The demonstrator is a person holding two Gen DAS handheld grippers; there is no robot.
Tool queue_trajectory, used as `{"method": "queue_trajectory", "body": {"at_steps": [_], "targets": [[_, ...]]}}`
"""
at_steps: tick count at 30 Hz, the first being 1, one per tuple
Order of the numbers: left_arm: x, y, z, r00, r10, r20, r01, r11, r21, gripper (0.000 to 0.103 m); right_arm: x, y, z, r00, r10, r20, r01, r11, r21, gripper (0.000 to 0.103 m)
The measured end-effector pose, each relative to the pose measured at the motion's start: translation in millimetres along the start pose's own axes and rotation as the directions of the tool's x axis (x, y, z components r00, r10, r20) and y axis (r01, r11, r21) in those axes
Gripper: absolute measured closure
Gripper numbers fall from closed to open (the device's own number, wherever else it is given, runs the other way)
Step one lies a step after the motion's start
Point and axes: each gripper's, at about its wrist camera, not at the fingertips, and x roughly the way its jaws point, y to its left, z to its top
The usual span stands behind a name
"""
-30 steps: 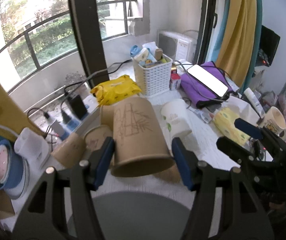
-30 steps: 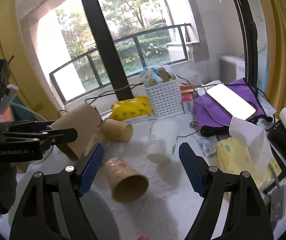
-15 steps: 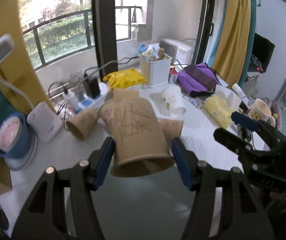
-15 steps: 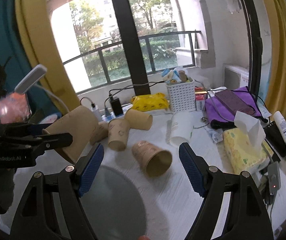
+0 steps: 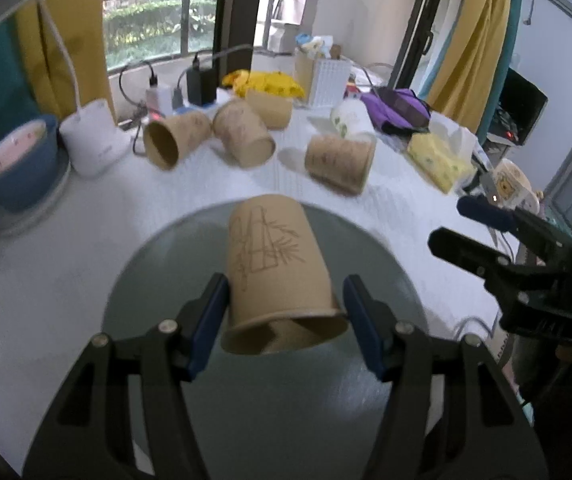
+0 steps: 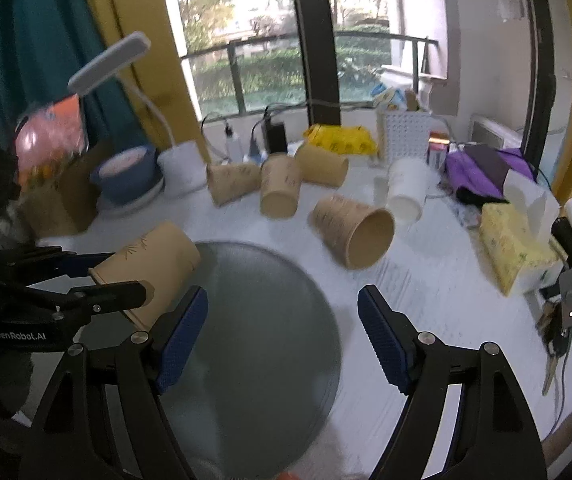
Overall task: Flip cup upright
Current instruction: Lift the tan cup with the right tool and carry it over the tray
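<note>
My left gripper [image 5: 286, 320] is shut on a brown paper cup [image 5: 278, 272] with a bamboo drawing. It grips the cup near the rim, mouth toward the camera, above a round grey mat [image 5: 166, 360]. The same cup [image 6: 150, 268] shows in the right wrist view, tilted on its side at the mat's [image 6: 254, 340] left edge. My right gripper [image 6: 282, 336] is open and empty above the mat. Several other brown cups [image 6: 350, 232] and a white cup [image 6: 406, 188] lie on their sides on the white table.
A blue bowl [image 5: 14, 160] and a white lamp base [image 5: 94, 140] stand at the left. A white basket [image 5: 330, 80], yellow bag [image 5: 262, 82], purple pouch [image 5: 398, 108] and yellow tissue pack [image 6: 514, 252] line the back and right. A mug [image 5: 514, 188] sits far right.
My left gripper has pulled the held cup back from the pile and down over the grey mat. My right gripper has drawn back as well, still open.
</note>
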Motion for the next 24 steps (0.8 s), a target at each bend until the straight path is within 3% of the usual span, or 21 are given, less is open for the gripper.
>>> {"method": "queue_trajectory", "body": {"at_steps": [12, 16, 20, 24], "targets": [[18, 18, -29, 0.997, -0.033, -0.066, 0.035, 0.999, 0.017, 0.039, 14, 17, -18, 0.997, 0.01, -0.082, -0.013, 0.999, -0.034, 0.023], [17, 21, -30, 0.998, -0.032, -0.058, 0.033, 0.999, 0.017, 0.035, 15, 18, -16, 0.996, 0.007, -0.087, -0.011, 0.999, -0.049, 0.023], [14, 23, -30, 0.998, -0.047, -0.05, 0.047, 0.999, -0.001, 0.025, 16, 17, -14, 0.996, 0.003, -0.087, -0.008, 0.998, -0.057, 0.023], [11, 24, -31, 0.998, -0.054, -0.042, 0.053, 0.998, -0.016, 0.023, 18, 19, -13, 0.996, 0.008, -0.093, -0.014, 0.997, -0.072, 0.023]]}}
